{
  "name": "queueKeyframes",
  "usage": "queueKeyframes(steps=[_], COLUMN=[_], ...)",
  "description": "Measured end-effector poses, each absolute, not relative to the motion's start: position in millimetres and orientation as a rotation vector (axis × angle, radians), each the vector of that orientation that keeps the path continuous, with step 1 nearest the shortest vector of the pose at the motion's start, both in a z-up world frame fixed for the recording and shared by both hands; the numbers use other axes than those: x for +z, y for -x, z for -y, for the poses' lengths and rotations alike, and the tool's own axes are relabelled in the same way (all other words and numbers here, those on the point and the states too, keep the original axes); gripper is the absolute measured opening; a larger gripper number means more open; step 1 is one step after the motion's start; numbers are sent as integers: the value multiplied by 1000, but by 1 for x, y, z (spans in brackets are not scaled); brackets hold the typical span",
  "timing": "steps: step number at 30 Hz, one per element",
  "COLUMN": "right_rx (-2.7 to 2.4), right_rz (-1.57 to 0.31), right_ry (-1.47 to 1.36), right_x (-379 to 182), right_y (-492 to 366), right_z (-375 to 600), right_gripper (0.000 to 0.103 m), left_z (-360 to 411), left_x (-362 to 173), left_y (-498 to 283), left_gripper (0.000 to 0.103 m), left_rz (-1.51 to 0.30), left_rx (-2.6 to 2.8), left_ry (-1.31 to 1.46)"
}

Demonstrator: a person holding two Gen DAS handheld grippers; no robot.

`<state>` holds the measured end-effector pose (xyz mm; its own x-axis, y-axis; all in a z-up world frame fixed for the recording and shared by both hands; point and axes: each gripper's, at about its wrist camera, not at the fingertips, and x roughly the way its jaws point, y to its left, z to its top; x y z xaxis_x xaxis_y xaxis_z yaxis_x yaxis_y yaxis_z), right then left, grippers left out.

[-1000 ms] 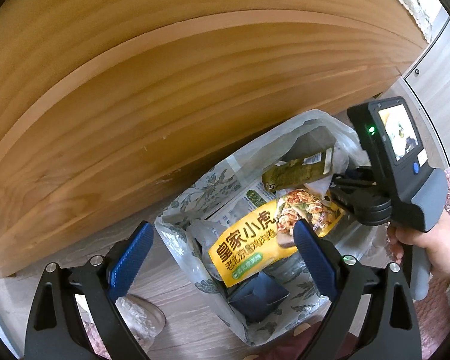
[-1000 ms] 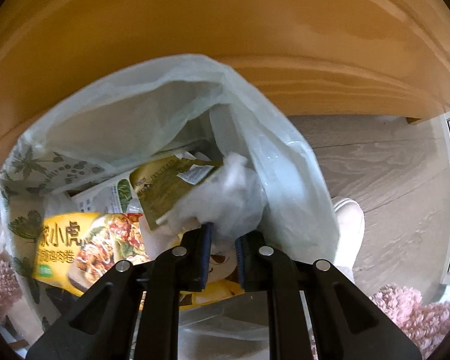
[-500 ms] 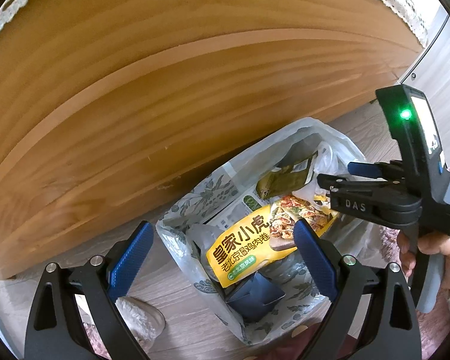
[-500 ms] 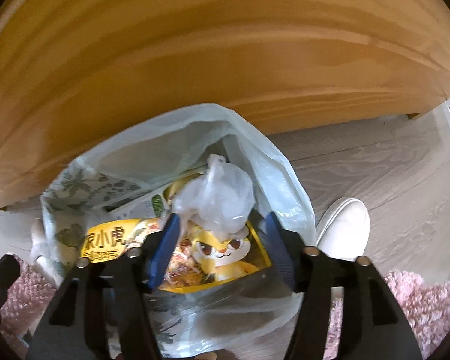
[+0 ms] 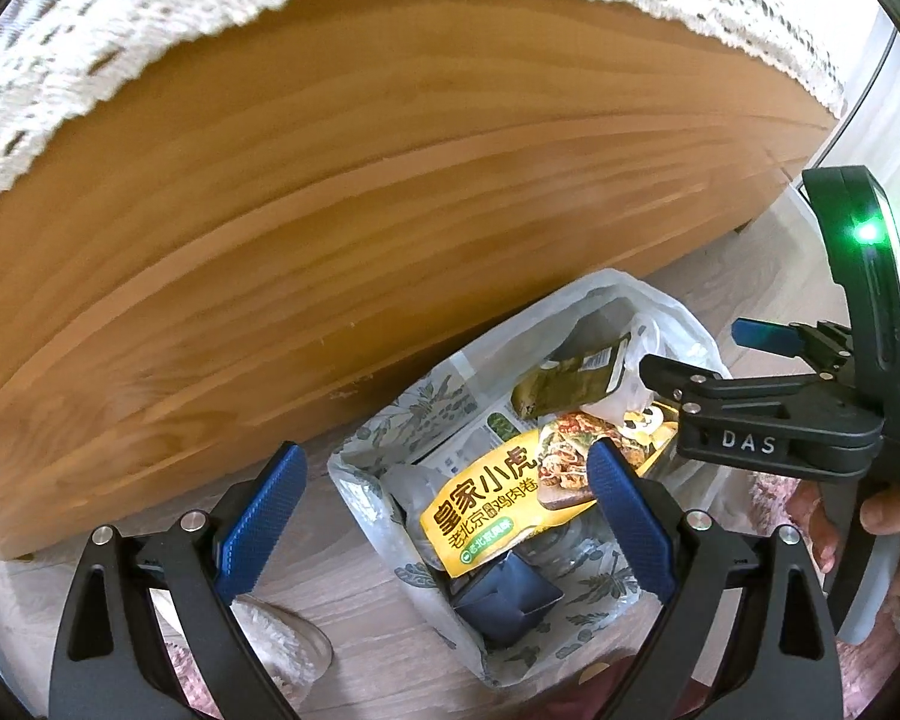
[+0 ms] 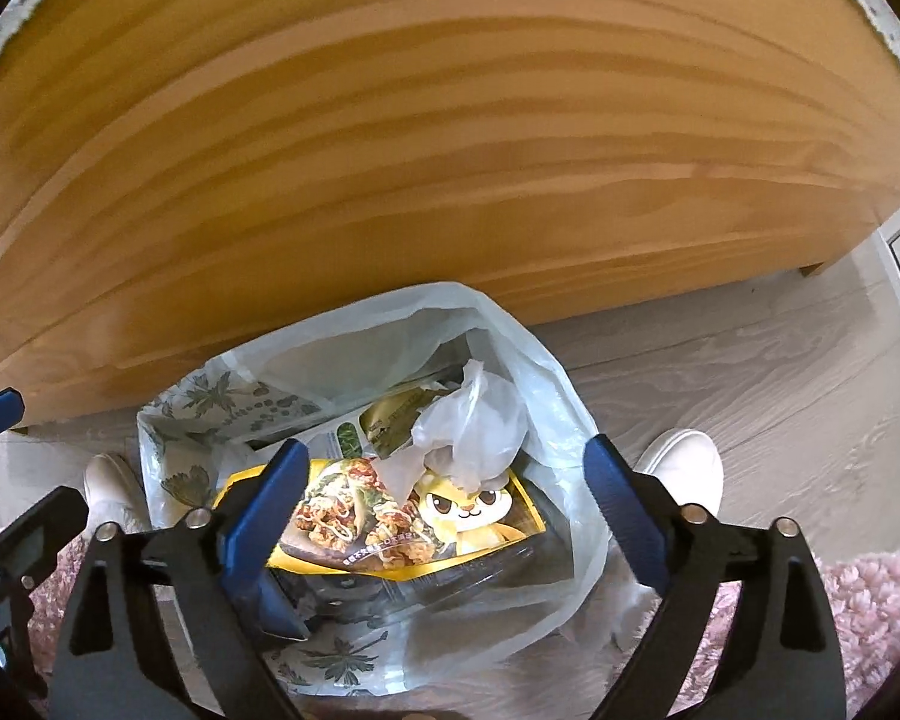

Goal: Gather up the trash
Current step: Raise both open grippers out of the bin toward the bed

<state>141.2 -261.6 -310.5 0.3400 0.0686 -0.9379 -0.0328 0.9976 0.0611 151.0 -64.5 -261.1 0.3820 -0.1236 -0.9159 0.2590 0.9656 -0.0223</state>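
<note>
crumpled clear plastic (image 6: 471,426) lies atop the yellow chicken-roll packet (image 6: 402,516) in the leaf-print trash bag (image 6: 210,402), hiding part of its print. right gripper (image 6: 444,510) opening wide above, empty; "das" shows on it. left gripper (image 5: 444,516) spread, empty.

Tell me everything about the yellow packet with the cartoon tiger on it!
The yellow packet is a glossy plastic food wrapper with Chinese writing, a fried chicken wrap photo and a cartoon tiger. It lies flat on top of the rubbish inside the open leaf-print bag on the floor. A crumpled clear plastic bag rests on its top edge.
</note>
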Motion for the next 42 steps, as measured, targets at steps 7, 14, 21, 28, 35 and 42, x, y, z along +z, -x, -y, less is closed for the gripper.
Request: queueKeyframes(steps=[7, 14, 21, 28, 35, 42], right_rx=[68, 57, 57, 48, 38, 71], right_rz=[-1200, -1155, -1069, -916, -689, -561], right_ry=[-68, -111, -120, -145, -88, -64], right_x=[-303, -284, -259, -220, -173, -139], right_y=[-136, -130, -124, -119, -105, -103], right_z=[268, 268, 271, 276, 276, 276], right_gripper=[95, 95, 95, 95, 95, 95], left_z=[61, 62, 59, 50, 44, 41], left_x=[-245, -223, -196, -157, -125, -100], left_y=[-143, -134, -128, -118, -108, -107], left_gripper=[91, 91, 91, 91, 91, 95], left_rz=[-1126, -1045, -937, -775, -634, -532], left_rx=[-246, -237, -222, -214, -206, -185], left_ry=[-86, -108, -93, -40, -4, -3])
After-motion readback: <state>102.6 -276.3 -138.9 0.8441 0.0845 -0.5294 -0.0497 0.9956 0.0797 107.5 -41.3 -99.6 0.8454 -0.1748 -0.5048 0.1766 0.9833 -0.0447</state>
